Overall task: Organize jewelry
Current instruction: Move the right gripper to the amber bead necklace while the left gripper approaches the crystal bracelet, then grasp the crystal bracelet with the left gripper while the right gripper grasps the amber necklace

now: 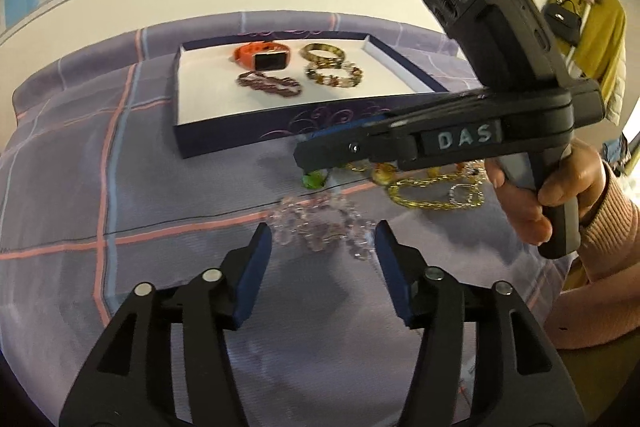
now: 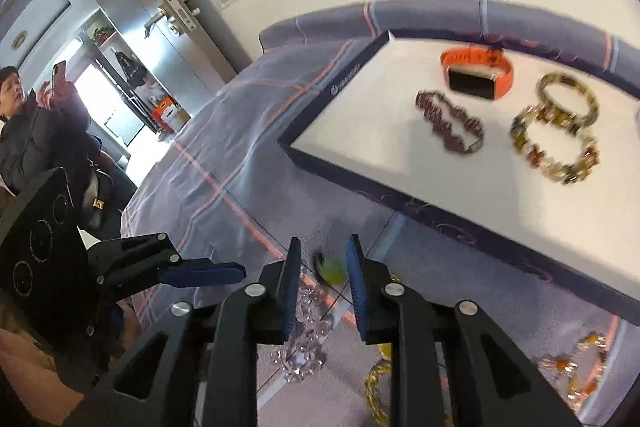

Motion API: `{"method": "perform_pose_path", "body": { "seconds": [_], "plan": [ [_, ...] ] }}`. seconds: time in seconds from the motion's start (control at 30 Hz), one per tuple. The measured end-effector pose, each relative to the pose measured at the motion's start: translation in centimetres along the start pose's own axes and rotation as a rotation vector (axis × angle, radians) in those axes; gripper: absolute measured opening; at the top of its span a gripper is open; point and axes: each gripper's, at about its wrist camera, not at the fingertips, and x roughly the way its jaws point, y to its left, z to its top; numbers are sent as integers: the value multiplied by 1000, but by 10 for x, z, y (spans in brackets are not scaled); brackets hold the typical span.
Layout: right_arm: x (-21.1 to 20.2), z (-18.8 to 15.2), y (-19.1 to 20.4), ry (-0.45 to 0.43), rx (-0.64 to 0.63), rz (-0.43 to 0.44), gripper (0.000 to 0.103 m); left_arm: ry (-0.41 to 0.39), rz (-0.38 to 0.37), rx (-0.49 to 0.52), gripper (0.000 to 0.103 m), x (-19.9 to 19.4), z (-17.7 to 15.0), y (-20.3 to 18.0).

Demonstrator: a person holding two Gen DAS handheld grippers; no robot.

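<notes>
Left gripper: your left gripper (image 1: 323, 233) pointed down at the bed (image 1: 80, 187), its jaws spread with nothing pinched.
Clear bead bracelet: the clear bead bracelet (image 1: 320, 223) lay on the bedspread just ahead of your left fingertips, loose, with no pad pressing on it.
Right gripper: your right gripper (image 2: 323, 255) had its jaws parted a little, a gap showing between the blue pads, gripping nothing.
Green piece: a small green piece (image 2: 330, 271) sat on the cloth just beyond that gap, near the tray's front wall.
Gold chain: a gold chain (image 1: 432, 193) lay right of the clear beads, partly hidden under your right tool.
Tray: the dark-walled tray (image 1: 224, 143) stood toward the bed's far edge.
In the tray: an orange watch (image 1: 262, 57), a dark red bracelet (image 1: 268, 85), a tortoiseshell bangle (image 1: 322, 51) and an amber link bracelet (image 1: 334, 75) touching the bangle.
Right hand: your hand (image 1: 532, 195) in a pink sleeve gripped the tool's handle.
</notes>
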Motion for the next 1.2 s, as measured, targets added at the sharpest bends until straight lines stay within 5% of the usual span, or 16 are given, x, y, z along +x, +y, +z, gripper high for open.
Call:
{"method": "perform_pose_path", "body": {
  "seconds": [0.23, 0.43, 0.57, 0.67, 0.87, 0.9, 1.03, 1.2],
  "plan": [
    [-59, -20, -23, -98, 23, -104, 29, 23, 86, 58, 64, 16, 4, -16],
    [-96, -47, -55, -134, 75, -263, 50, 54, 113, 73, 71, 28, 9, -18],
    [-95, -62, -72, -102, 96, -329, 50, 70, 85, 63, 59, 33, 11, -18],
    [-89, -68, -76, -87, 85, -390, 52, 75, 116, 73, 39, 34, 9, -23],
    [-78, -72, -83, -67, 104, -393, 57, 78, 103, 38, 23, 28, 7, -17],
    [-76, -73, -83, -61, 100, -393, 57, 77, 97, 29, 13, 27, 6, -16],
    [-67, -69, -76, -53, 65, -422, 62, 76, 69, -4, 11, 24, 4, -12],
    [-63, -67, -69, -36, 26, -491, 38, 67, 34, -20, 11, 19, 2, -12]
  ]
}}
